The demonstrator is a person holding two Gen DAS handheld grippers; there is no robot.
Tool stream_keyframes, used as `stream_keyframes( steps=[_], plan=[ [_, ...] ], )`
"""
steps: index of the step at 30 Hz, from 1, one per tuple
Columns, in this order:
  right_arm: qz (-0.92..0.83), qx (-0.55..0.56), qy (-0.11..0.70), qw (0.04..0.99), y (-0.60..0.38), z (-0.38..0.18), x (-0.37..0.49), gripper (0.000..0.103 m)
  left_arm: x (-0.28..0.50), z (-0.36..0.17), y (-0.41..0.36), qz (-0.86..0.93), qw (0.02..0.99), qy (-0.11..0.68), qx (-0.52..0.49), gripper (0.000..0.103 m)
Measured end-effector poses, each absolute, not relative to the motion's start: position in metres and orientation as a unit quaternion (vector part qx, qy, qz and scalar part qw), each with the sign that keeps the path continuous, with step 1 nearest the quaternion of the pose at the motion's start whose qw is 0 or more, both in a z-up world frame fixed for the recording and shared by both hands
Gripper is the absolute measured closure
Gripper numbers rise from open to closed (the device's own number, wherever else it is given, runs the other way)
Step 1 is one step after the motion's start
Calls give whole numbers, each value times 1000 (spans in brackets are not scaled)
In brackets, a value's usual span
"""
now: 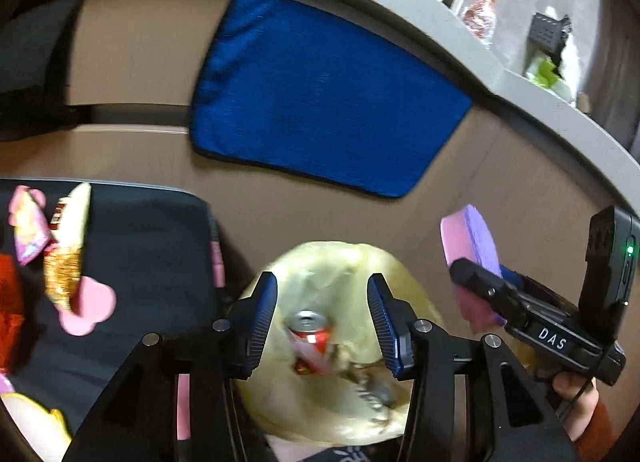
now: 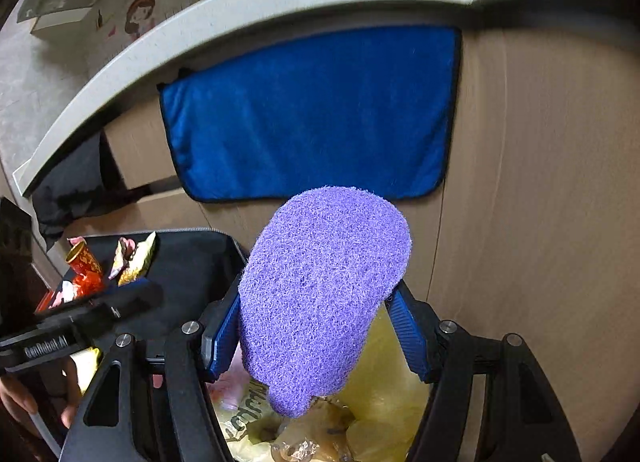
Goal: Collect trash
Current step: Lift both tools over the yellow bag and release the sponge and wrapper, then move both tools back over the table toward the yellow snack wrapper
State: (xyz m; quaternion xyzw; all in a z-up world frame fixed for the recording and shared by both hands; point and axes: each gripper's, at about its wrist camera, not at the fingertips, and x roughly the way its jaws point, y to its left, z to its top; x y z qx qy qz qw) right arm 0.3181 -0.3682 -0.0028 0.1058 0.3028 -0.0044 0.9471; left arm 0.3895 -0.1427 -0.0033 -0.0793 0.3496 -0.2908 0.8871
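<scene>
- Far to the left of the left gripper (image 1: 322, 320) lies a black pad (image 1: 152, 246) with snack wrappers (image 1: 66, 246) scattered on it: a gold and white one, a pink one and something red at the edge.
- In the right wrist view the same black pad (image 2: 192, 258) sits to the left of the right gripper (image 2: 320, 326), with a red and gold wrapper (image 2: 84, 266) and a gold one on it.
- The left gripper has its jaws standing apart, with nothing pressed between its blue pads.
- Just beyond and below its fingertips, seen in the gap between them, is a crushed red can (image 1: 310, 336) with its silver top facing up.
- The can lies in a yellow bag (image 1: 340, 270) that opens under both grippers; crumpled paper and plastic lie in it too.
- Ahead of both grippers a blue cloth (image 1: 320, 102) hangs flat against a brown panel, under a grey counter edge (image 1: 540, 94).
- To the right of the left gripper, the right gripper (image 1: 476, 282) is closed on a sponge (image 1: 472, 238), pink on one face and purple on the other.
- From its own camera, the sponge (image 2: 324, 294) fills the space between the right gripper's fingers, rough purple face toward the lens, held above the yellow bag (image 2: 384, 382).
- A hand (image 1: 576, 402) grips the right gripper's handle.
</scene>
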Motion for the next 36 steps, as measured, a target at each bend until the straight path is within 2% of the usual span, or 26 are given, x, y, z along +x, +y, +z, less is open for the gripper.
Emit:
stream_keyframes(
  steps=[12,26,31,36],
  plan=[
    [27,123,342,931,-352,-39,346,35,368,7,-77,-227,908,340,-86,55],
    [22,120,331,936,-318,-13,323,35,321,7,70,-108,935,325,-87,55],
    [63,96,337,935,-271,-3,317,47,302,10,133,-63,943,312,-94,55],
    [98,68,333,935,-211,6,310,47,281,12,192,-19,948,302,-100,55]
  ],
)
